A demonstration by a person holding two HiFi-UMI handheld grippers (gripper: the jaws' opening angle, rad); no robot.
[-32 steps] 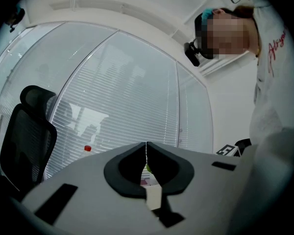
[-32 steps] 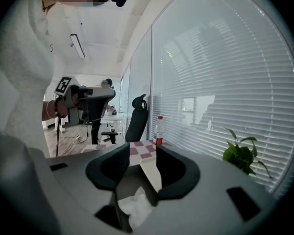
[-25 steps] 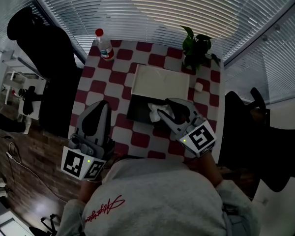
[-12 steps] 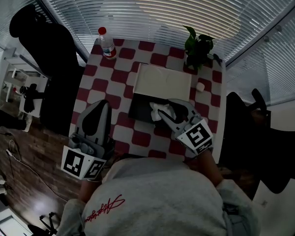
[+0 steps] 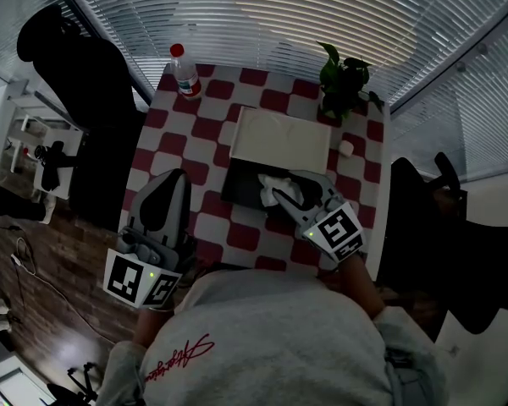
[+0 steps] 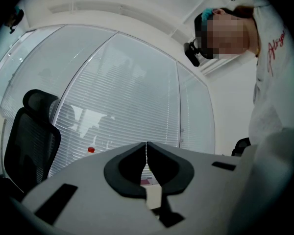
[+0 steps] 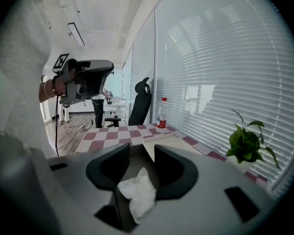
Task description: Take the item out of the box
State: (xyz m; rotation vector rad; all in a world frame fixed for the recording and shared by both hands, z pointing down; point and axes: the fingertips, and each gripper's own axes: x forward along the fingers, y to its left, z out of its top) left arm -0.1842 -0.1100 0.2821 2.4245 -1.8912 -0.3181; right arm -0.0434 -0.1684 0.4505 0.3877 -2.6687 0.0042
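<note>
A dark open box (image 5: 240, 186) lies on the checkered table (image 5: 171, 149), its white lid (image 5: 279, 139) folded back on the far side. My right gripper (image 5: 271, 197) hangs over the box's near right part, shut on a crumpled white tissue (image 5: 279, 183). In the right gripper view the tissue (image 7: 138, 194) sits pinched low between the jaws, whose tips (image 7: 142, 151) stand slightly apart. My left gripper (image 5: 165, 184) hovers over the table's near left edge, away from the box. Its jaws (image 6: 146, 148) are shut on nothing.
A plastic bottle with a red cap (image 5: 184, 70) stands at the far left corner and a potted plant (image 5: 343, 83) at the far right. A small white object (image 5: 345, 149) lies beside the lid. Black office chairs (image 5: 85, 100) stand left of the table.
The right gripper with the tissue has shifted very slightly away from me. The left gripper has held its place.
</note>
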